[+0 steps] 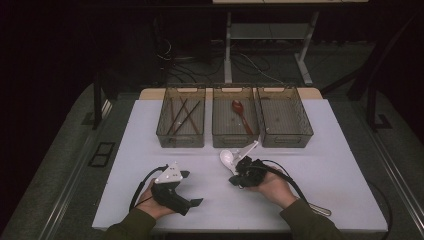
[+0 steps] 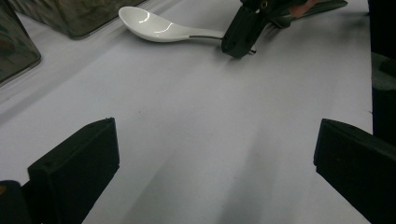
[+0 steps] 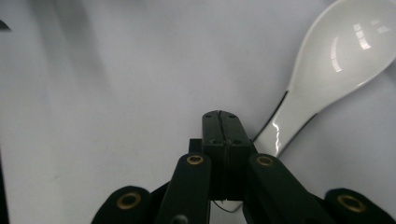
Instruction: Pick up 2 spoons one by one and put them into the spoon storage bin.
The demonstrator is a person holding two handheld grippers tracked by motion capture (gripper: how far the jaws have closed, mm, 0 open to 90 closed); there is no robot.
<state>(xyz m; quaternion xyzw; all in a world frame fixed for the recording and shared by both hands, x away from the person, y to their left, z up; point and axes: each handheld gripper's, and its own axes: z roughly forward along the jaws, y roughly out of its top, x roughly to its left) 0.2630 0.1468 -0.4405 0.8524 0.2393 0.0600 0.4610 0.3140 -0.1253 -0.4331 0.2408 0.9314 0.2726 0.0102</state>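
Note:
A white ceramic soup spoon [image 1: 227, 159] lies on the white table [image 1: 320, 150] in front of the middle basket. Its bowl faces up [image 3: 336, 60] and its handle runs under my right gripper [image 3: 220, 122]. That gripper's jaws are shut, pad against pad, with nothing visible between them. From the left gripper view the same spoon [image 2: 154, 25] reaches the right gripper's tip [image 2: 237, 46]. My left gripper [image 1: 192, 189] rests near the table's front, left of centre. Its jaws are open wide over bare table [image 2: 215, 158], pointing toward the spoon.
Three see-through baskets stand in a row at the back: the left one [image 1: 165, 135] holds dark chopsticks [image 1: 182, 116], the middle one [image 1: 216, 137] a red spoon [image 1: 239, 111], the right one [image 1: 300, 135] looks bare. A metal utensil handle [image 1: 320, 209] lies near the front right edge.

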